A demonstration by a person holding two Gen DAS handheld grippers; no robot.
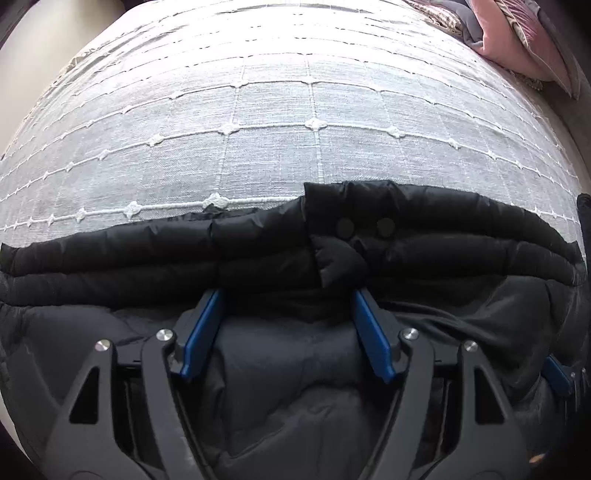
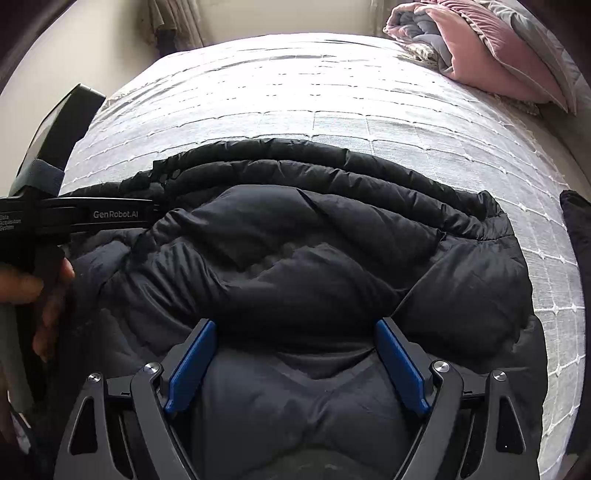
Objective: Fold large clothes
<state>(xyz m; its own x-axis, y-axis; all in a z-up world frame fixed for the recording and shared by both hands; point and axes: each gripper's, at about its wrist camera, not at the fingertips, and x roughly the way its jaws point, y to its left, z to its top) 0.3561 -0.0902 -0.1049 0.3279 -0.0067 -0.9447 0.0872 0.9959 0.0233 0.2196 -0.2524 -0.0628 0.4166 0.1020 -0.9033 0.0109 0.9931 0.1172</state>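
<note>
A black quilted puffer jacket (image 1: 443,236) lies on the bed, bunched in thick folds; it also fills the middle of the right wrist view (image 2: 295,236). My left gripper (image 1: 286,295) is open, its blue pads (image 1: 201,332) spread wide with the tips against a fold of the jacket. My right gripper (image 2: 295,325) is open too, blue pads (image 2: 400,369) wide apart over padded jacket fabric. The left gripper's body (image 2: 74,214) shows at the left of the right wrist view, held in a hand. Two snap buttons (image 1: 345,227) show on the jacket's far edge.
The bed is covered with a white-grey quilted bedspread (image 1: 273,110) with a stitched grid. A pile of pink and grey bedding (image 2: 491,55) sits at the far right corner. A curtain and wall (image 2: 177,22) stand behind the bed.
</note>
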